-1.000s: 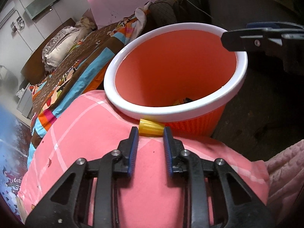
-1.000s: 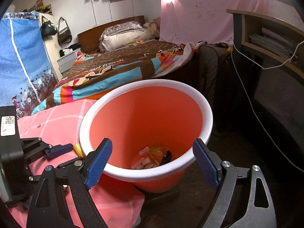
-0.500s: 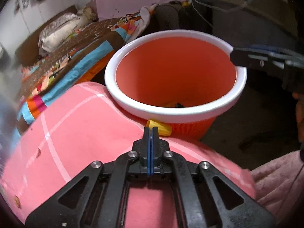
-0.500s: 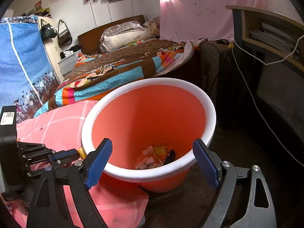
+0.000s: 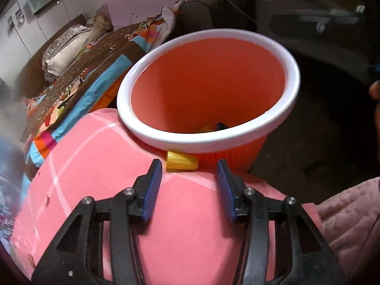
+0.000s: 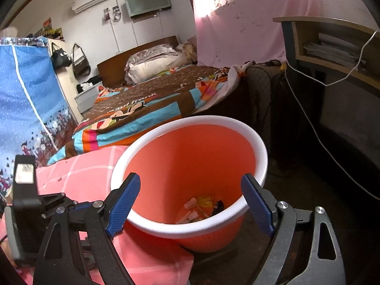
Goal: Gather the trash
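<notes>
An orange bin with a white rim [image 5: 209, 140] [image 6: 190, 230] stands on the floor against a pink checked cushion [image 5: 99, 173]. Paper scraps and wrappers [image 6: 201, 207] lie at its bottom. A small yellow piece of trash [image 5: 181, 162] lies on the cushion's edge, tucked under the bin's rim. My left gripper [image 5: 188, 187] is open and empty, just short of the yellow piece, which sits between the lines of its fingers. My right gripper [image 6: 190, 204] is wide open and empty, over the bin's near rim. The left gripper's body shows in the right wrist view [image 6: 30, 213].
A bed with a colourful quilt [image 6: 147, 109] lies behind the bin. A blue fabric wardrobe [image 6: 26, 109] stands at left. A dark desk with a shelf and a white cable [image 6: 332, 76] is at right. A pink quilted cloth [image 5: 351, 213] lies at lower right.
My left gripper was part open, shut empty half a second ago, and has now opened wide in front of the yellow piece. The right gripper has shifted slightly over the bin.
</notes>
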Available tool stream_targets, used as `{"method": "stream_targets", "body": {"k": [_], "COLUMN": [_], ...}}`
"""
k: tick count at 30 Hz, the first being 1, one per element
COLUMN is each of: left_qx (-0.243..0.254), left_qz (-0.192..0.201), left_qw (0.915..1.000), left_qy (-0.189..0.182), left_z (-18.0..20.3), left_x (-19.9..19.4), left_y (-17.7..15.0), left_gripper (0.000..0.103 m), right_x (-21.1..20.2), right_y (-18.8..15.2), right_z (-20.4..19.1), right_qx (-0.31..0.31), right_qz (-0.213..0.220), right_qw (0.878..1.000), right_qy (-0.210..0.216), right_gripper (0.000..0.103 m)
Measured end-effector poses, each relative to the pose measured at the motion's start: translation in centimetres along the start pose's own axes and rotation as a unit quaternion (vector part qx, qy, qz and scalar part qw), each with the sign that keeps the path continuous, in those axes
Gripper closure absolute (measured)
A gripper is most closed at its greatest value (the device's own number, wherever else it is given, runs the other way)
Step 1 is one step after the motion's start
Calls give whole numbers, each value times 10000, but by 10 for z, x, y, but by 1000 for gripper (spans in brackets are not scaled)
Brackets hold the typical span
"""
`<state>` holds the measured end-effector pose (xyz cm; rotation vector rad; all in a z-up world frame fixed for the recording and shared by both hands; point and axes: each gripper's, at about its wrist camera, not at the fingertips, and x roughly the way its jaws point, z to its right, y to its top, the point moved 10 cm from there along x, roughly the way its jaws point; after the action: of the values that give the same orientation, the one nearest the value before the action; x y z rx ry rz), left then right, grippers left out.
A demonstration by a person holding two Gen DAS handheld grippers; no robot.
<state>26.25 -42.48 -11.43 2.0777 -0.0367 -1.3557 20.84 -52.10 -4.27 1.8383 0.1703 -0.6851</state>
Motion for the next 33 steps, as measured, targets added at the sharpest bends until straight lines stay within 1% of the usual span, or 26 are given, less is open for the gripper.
{"method": "stream_targets", "body": {"k": [3, 4, 7, 9, 11, 13, 15, 16, 17, 20, 21, 24, 26, 29, 33], "left_qx": [-76, -130, -201, -230, -390, -643, -901, -979, -1063, -1312, -1408, -1609, -1726, -1929, -2228], "left_qz": [-75, -100, -75, 22, 205, 493, 899, 980, 1037, 1058, 1067, 1093, 1175, 1337, 1552], "left_qw": [9999, 9998, 9997, 9997, 9990, 9966, 9915, 9900, 9885, 9845, 9829, 9793, 9763, 9706, 9611], "left_qy": [96, 137, 90, 69, 13, -137, -262, -251, -267, -479, -515, -570, -561, -537, -500], "left_z": [-6, -9, -12, -11, -16, -22, -30, -31, -33, -32, -34, -39, -44, -52, -64], "left_x": [5, 6, 5, 0, -8, -21, -36, -38, -39, -35, -32, -29, -31, -40, -56], "left_y": [2, 2, 2, 0, 1, 5, 16, 22, 29, 49, 53, 58, 58, 57, 52], "left_gripper": [64, 70, 70, 70, 70, 70, 70, 70, 70, 69, 69, 61, 54, 44, 38], "right_x": [-1, -2, 0, 1, 2, 1, 0, -1, 0, 2, 2, -2, -4, -8, -14], "right_y": [1, 0, -1, -3, -5, -6, -5, -5, -5, -4, -4, -3, 0, 2, 6], "right_z": [6, 7, 13, 17, 18, 18, 19, 19, 19, 19, 19, 22, 27, 31, 24], "right_qx": [77, 99, 141, 120, 120, 117, 111, 122, 137, 148, 143, 110, 142, 270, 256], "right_qz": [6, 1, -66, -130, -186, -186, -166, -160, -159, -171, -165, -81, -8, 71, 256], "right_qw": [10000, 9999, 9999, 9997, 9997, 9997, 9997, 9997, 9997, 9997, 9997, 9995, 9994, 9992, 9990], "right_qy": [-23, -22, -69, -138, -142, -118, -114, -109, -101, -122, -148, -270, -328, -296, -266], "right_gripper": [16, 16, 16, 16, 16, 16, 16, 16, 16, 16, 16, 16, 16, 16, 16]}}
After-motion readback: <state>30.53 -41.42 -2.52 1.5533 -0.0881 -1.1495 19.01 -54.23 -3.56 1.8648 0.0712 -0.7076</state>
